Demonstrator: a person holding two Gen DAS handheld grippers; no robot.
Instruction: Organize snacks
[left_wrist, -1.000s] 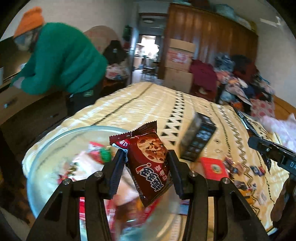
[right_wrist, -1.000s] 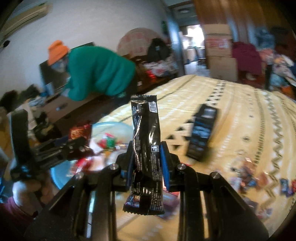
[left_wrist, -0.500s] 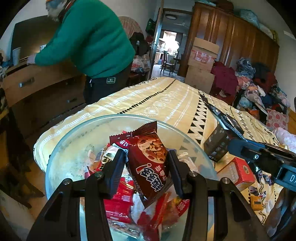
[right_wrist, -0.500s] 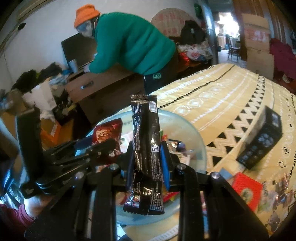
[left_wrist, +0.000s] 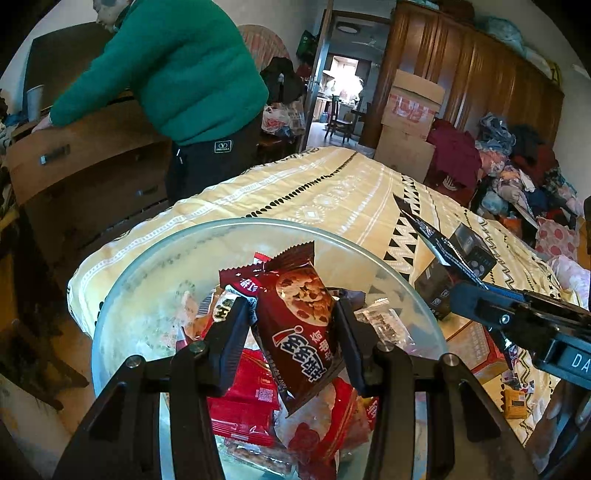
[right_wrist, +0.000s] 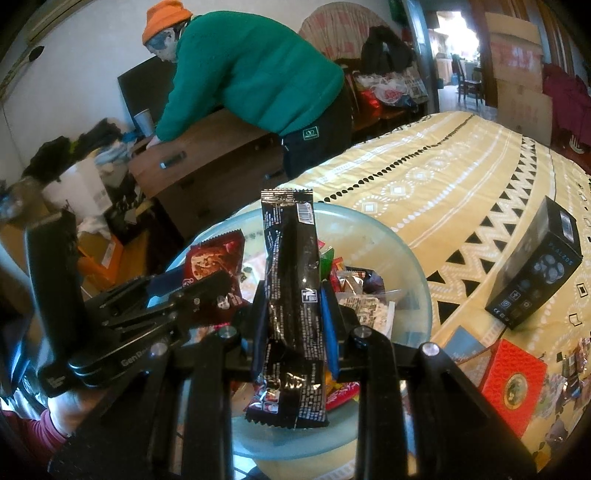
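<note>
Crinkly foil packets fill both claws: left claw (left_wrist: 291, 328) clamps a brown cookie packet (left_wrist: 299, 332), right claw (right_wrist: 293, 317) a glossy black wrapper (right_wrist: 291, 295), over the round glass bowl (right_wrist: 410, 273).

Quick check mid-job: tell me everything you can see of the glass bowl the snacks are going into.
The glass bowl is wide, round and clear with a faintly blue-green rim, and looks smudged inside. It sits upright near the edge of the yellow patterned cloth, which shows through its wall. Inside lies a loose heap of wrapped snacks, mostly red packets. The cookie packet and black wrapper, each clamped in a gripper, hang above it; neither gripper visibly touches the rim.
</note>
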